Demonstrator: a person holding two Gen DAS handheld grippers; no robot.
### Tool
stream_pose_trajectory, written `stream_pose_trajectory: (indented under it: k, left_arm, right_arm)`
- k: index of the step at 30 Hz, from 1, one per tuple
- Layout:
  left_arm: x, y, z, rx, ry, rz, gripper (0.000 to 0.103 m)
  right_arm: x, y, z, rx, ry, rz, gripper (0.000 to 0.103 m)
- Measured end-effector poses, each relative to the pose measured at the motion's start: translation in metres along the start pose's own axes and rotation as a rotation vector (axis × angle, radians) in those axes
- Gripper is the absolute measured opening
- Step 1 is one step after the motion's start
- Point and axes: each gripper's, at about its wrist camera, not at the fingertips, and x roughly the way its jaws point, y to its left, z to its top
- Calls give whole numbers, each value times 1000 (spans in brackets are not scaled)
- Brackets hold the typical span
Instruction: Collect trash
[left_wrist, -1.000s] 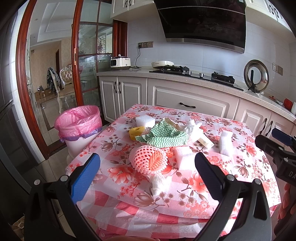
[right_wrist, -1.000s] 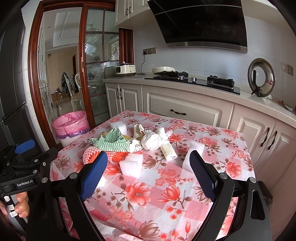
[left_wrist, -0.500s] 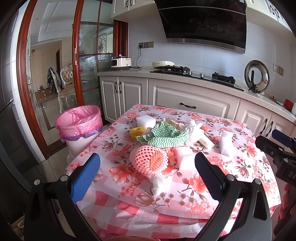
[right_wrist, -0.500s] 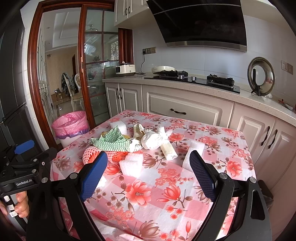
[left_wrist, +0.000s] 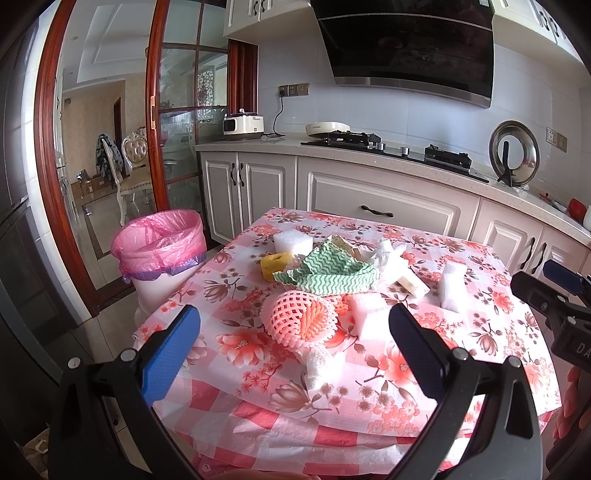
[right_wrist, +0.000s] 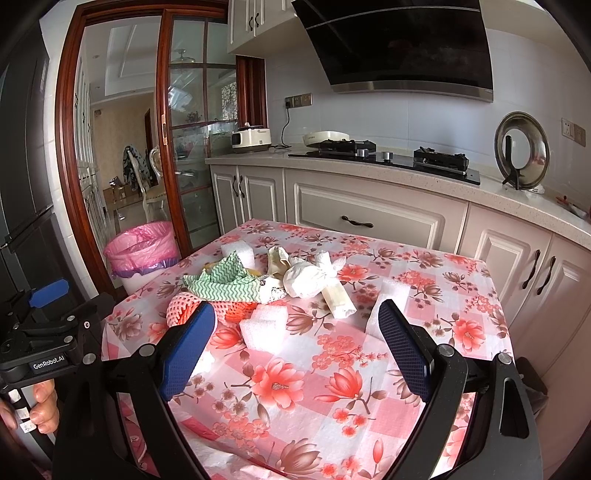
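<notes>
Trash lies in a heap on the floral tablecloth (left_wrist: 369, 384): a pink foam fruit net (left_wrist: 299, 319), a green wavy cloth (left_wrist: 328, 273), a yellow sponge (left_wrist: 277, 264), white foam blocks (left_wrist: 293, 240) and crumpled white paper (right_wrist: 308, 280). A bin with a pink bag (left_wrist: 160, 245) stands on the floor left of the table. My left gripper (left_wrist: 295, 347) is open and empty, near the table's front edge, short of the net. My right gripper (right_wrist: 295, 347) is open and empty above the table, just short of a white foam block (right_wrist: 264, 326).
Kitchen cabinets and a counter with a gas hob (left_wrist: 384, 147) run behind the table. A glass sliding door (left_wrist: 177, 129) with a red wooden frame is at the left. The left gripper's body shows in the right wrist view (right_wrist: 48, 332), at the left.
Both grippers stay open and almost still. The views have shifted only slightly.
</notes>
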Motion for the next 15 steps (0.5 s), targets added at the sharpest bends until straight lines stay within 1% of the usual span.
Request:
stream_pose_trajectory:
  k: [15]
  left_arm:
    - [0,0,0,1,1,1,99]
  right_arm:
    - [1,-1,0,7,3,4,85]
